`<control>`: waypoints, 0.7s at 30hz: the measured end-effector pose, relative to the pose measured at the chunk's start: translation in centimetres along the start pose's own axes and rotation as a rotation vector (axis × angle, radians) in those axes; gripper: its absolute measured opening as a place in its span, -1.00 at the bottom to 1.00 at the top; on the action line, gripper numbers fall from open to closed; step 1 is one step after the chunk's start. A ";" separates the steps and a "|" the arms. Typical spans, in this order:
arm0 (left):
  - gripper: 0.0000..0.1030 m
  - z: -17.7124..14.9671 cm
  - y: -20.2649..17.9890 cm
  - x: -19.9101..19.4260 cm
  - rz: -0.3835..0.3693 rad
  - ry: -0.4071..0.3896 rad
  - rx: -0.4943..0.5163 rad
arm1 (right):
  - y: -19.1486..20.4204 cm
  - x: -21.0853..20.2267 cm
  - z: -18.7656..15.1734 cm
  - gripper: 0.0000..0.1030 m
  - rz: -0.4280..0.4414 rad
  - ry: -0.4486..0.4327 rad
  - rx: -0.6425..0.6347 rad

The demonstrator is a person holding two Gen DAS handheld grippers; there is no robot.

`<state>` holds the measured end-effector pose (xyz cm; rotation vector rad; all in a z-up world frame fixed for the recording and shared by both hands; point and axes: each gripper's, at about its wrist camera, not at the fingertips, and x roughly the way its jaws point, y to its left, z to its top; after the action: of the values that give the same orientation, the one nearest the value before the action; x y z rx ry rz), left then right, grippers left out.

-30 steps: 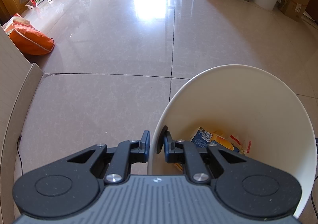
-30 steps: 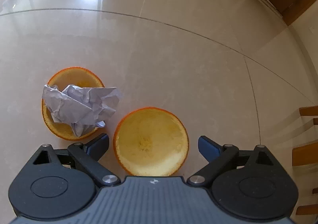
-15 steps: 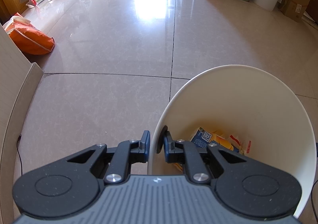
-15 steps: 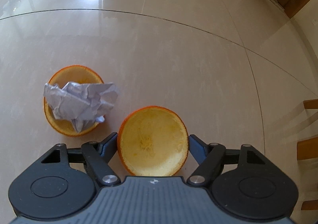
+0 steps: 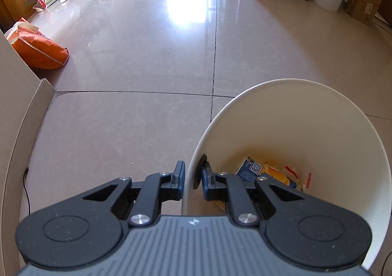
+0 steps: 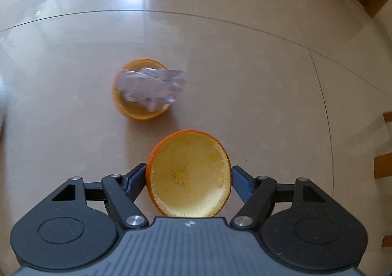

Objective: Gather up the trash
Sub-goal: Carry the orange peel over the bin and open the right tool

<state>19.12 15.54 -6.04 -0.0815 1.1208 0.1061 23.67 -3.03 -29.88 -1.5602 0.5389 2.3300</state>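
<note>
The right gripper (image 6: pixel 188 175) pinches an orange peel half (image 6: pixel 189 175) off the floor; carry it level to the bin (image 5: pixel 306 133), whose rim the left gripper (image 5: pixel 192 174) clamps. At 11 o'clock, blurred paper (image 6: pixel 152 87) hides the second peel's (image 6: pixel 137 114) hollow.

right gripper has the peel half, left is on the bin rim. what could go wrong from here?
1. The right gripper pinches the empty orange peel half only across its thin rim; the shell could buckle or slip out on the way to the bin.
2. The left gripper holds the white bin by one wall; it could tilt and spill the wrappers inside.
3. The crumpled paper sits loose in the other peel half and may fall out when that is lifted.
</note>
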 end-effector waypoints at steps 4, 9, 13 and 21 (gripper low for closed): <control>-0.76 0.0 0.0 -0.1 0.000 -0.002 0.003 | 1.2 -3.7 -0.5 0.52 0.017 -0.007 -0.002; -0.76 -0.3 -0.4 -0.1 0.016 -0.007 0.022 | 3.1 -9.4 -0.2 0.52 0.061 -0.023 -0.062; -0.76 -0.3 -0.6 -0.3 0.022 -0.011 0.033 | 5.6 -15.0 1.2 0.52 0.122 -0.070 -0.120; -0.76 -0.4 -0.6 -0.3 0.023 -0.012 0.038 | 11.4 -24.4 6.0 0.52 0.211 -0.247 -0.230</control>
<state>18.68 14.86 -5.90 -0.0342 1.1115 0.1054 22.92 -11.11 -3.52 -1.3305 0.4038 2.7805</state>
